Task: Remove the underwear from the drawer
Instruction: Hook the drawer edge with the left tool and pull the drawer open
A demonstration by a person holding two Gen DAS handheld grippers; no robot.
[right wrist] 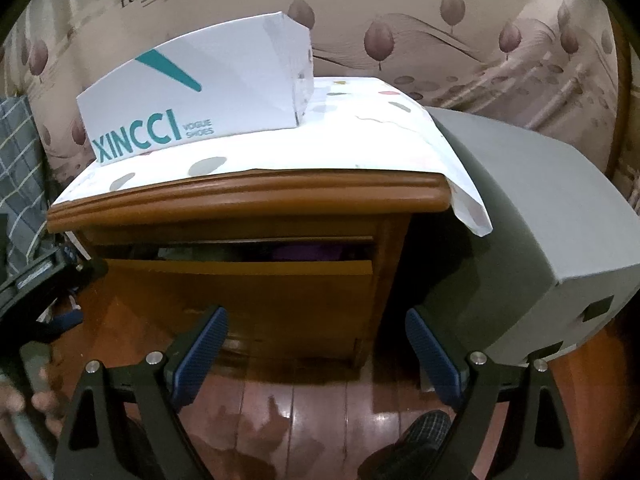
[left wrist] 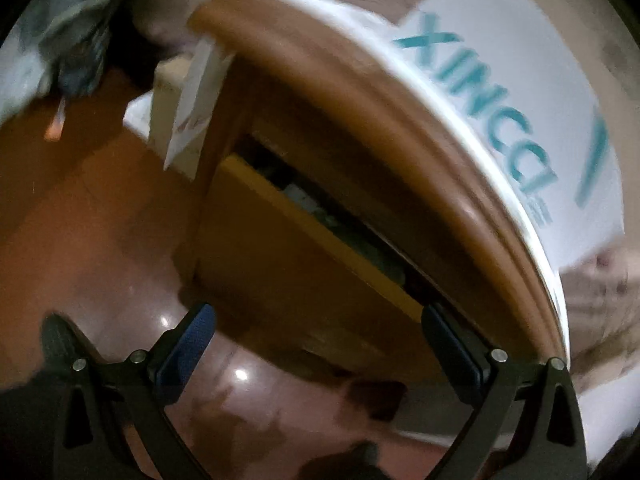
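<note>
— Right wrist view: why does the right claw hang back from the nightstand?
— It faces the drawer square on, fingers wide apart and holding nothing. I'd say it is lining up a reach. The drawer is only pulled out a little, leaving a narrow dark slot along its top edge.
— And the underwear?
— Inside that slot, as far as I can tell. Something purple and soft shows towards the right, paler fabric at the left; which piece is underwear I cannot say.
— The left claw?
— Also spread apart and empty, tilted, close by the drawer's corner, its right finger near the front panel's top edge. That view is blurred.
— Materials?
— Glossy brown wood with a rounded moulded top edge, a flat matte drawer front, a white spotted cloth draped over the top, a stiff white cardboard shoe box on it, polished plank floor below.
</note>
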